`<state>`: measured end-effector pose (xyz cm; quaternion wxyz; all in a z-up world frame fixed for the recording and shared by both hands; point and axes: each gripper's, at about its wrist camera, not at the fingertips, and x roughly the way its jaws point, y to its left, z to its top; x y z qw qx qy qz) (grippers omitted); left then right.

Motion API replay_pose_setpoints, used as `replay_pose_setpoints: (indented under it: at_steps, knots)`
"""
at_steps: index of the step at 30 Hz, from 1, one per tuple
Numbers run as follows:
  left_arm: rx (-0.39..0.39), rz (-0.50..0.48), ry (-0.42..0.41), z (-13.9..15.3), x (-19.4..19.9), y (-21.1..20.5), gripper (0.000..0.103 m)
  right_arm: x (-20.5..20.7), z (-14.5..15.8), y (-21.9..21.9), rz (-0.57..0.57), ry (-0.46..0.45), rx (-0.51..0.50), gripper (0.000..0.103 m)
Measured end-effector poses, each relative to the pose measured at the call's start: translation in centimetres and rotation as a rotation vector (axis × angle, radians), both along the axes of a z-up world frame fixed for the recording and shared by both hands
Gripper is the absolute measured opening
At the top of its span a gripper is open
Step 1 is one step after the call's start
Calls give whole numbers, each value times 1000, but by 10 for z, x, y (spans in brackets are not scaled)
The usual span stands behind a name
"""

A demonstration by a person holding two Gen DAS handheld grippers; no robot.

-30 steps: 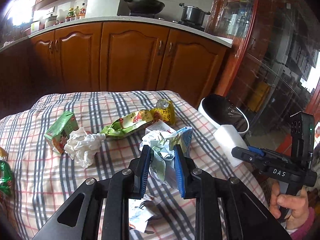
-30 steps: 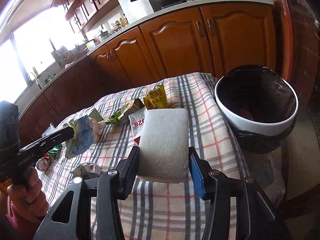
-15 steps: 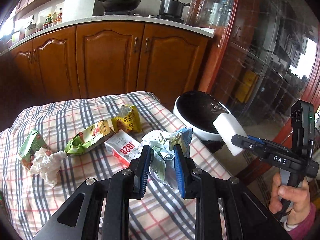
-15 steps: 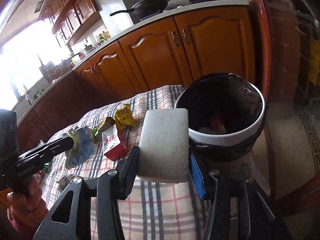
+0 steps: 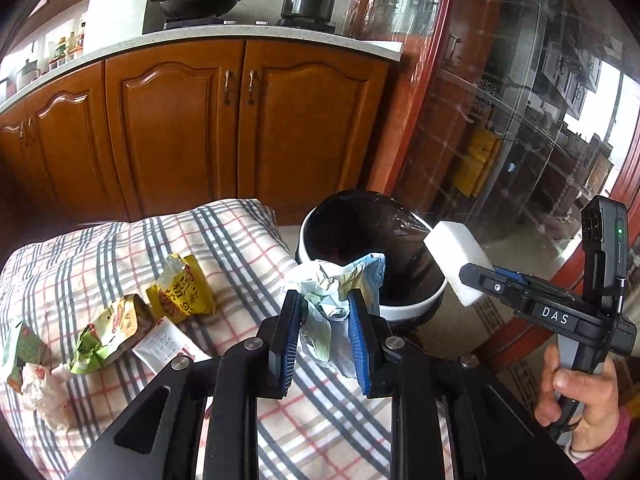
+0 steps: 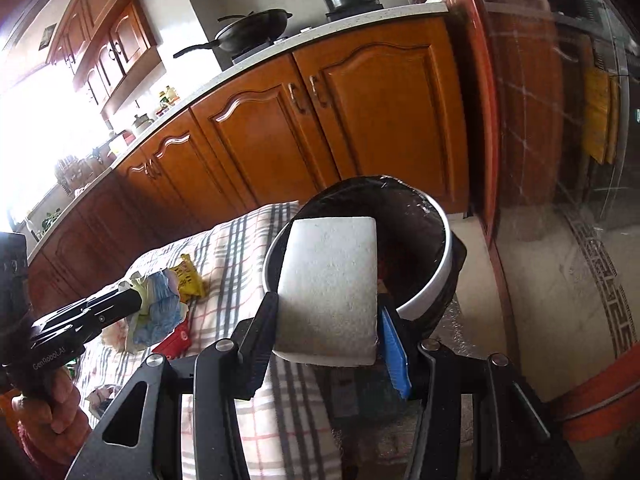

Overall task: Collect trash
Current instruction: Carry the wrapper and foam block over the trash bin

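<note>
Just beyond both sets of fingers stands the white waste bin with its black liner, hard against the corner of the checked-cloth worktop. The left gripper is clamped on a crumpled wad of pale green and blue wrapper, whose top overlaps the bin's near rim in this view; the right gripper is closed on a white foam block, which sits in front of the bin's mouth. The step in hand looks like the drop. To do it well, each load should be carried fully past the rim before the fingers part, the light wrapper especially, since it may cling to a pad or drift back onto the cloth. Letting go one at a time would keep the two grippers clear of each other. Left of the left fingers, a yellow packet, a green snack bag and a crumpled tissue remain on the cloth.
</note>
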<state>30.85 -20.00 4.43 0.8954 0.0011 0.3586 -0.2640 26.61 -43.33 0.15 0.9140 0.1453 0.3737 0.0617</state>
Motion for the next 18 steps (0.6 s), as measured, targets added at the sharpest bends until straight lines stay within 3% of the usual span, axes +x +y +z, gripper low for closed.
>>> replay_pose_setpoints:
  at_steps: [18]
  knots:
    - [74, -15, 13, -10, 77, -77, 23, 48, -12, -23, -2, 57, -56, 49]
